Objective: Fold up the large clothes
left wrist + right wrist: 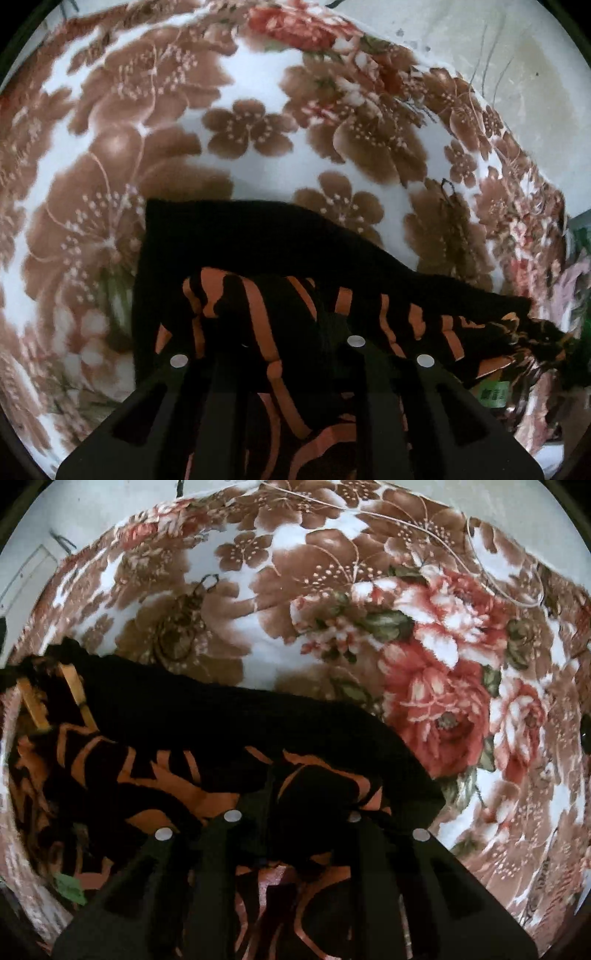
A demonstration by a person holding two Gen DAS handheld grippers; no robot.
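Here, the black and orange striped garment (pixel 258 258) lies spread on the floral blanket (pixel 240 81), its black hem farthest from you. Your left hand-held gripper (pixel 266 350) and right hand-held gripper (pixel 291 823) each pinch bunched cloth. A thin pinch could slip as you lift, dropping the fold crooked.
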